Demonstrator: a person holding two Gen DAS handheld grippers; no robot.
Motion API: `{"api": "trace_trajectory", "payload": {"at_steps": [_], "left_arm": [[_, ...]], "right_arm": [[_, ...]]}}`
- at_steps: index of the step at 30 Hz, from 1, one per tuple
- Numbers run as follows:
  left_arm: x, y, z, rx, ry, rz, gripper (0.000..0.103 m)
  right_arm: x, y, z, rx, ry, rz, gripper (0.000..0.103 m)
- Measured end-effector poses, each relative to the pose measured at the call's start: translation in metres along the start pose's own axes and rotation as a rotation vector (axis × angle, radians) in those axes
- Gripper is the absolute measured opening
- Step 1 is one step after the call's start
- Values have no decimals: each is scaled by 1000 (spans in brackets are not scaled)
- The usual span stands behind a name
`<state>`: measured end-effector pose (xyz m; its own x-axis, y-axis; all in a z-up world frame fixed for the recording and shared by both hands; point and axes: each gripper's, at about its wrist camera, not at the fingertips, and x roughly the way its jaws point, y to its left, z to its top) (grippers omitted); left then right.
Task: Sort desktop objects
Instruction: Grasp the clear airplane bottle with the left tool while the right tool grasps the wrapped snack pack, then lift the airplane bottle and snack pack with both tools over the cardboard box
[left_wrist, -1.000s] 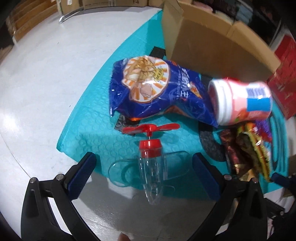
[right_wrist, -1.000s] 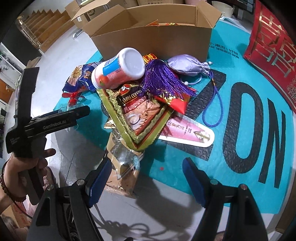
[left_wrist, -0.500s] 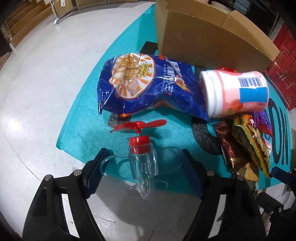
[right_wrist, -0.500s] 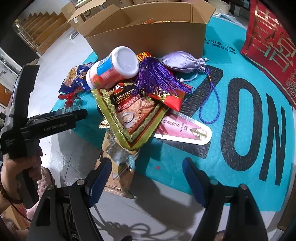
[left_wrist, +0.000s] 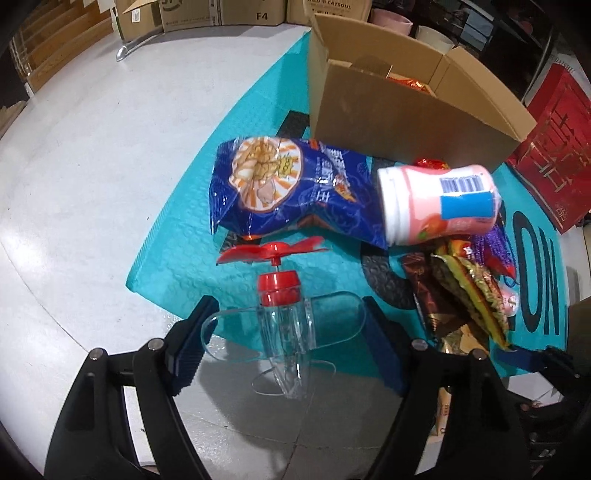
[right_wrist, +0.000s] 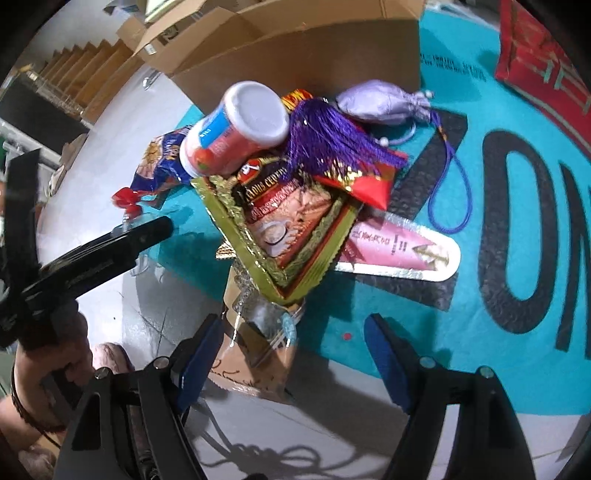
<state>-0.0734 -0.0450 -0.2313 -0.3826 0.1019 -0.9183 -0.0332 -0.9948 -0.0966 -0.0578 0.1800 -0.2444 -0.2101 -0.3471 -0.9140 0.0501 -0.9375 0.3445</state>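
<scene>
So over the last second the left tongs (left_wrist: 284, 334) have slid in around the clear plastic propeller toy (left_wrist: 282, 325), and now its wings sit right between the wide-open pads, nothing pinched yet. That toy lies half on the teal mat (left_wrist: 177, 240) at the worktop edge, just in front of the blue snack bag (left_wrist: 291, 188), so I'd guess it's first to go in the cardboard box (left_wrist: 399, 118). Right tongs (right_wrist: 291, 360) have crept closer to the crinkly brown packet (right_wrist: 255, 354), also open, holding nothing.
</scene>
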Motion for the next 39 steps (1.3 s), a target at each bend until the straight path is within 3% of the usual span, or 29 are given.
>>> {"api": "trace_trajectory", "payload": {"at_steps": [5,14,16,17,18,19,29,39], "left_arm": [[1,15,21,3,-6,2,76],[-5,11,2,0,-9,-7,76],[-9,10,1,5,-14,-7,76],[-11,10,2,7,-18,-7,76],[-12,10,2,10,-20,-8,76],[-14,10,1,11,-20,-9,76],[-32,13,3,-2,-21,-40,76],[-50,7,5,13,-15,-72,76]], "right_arm": [[10,8,3,-5,21,16,80],[22,24,11,-42,43,-33,81],[24,31,11,-86,38,-74,73],[24,33,9,-107,30,-95,60],[23,34,9,-128,29,-112,54],[23,35,9,-137,33,-113,54],[5,20,5,-97,72,-49,50],[-27,31,9,-61,51,0,50]]}}
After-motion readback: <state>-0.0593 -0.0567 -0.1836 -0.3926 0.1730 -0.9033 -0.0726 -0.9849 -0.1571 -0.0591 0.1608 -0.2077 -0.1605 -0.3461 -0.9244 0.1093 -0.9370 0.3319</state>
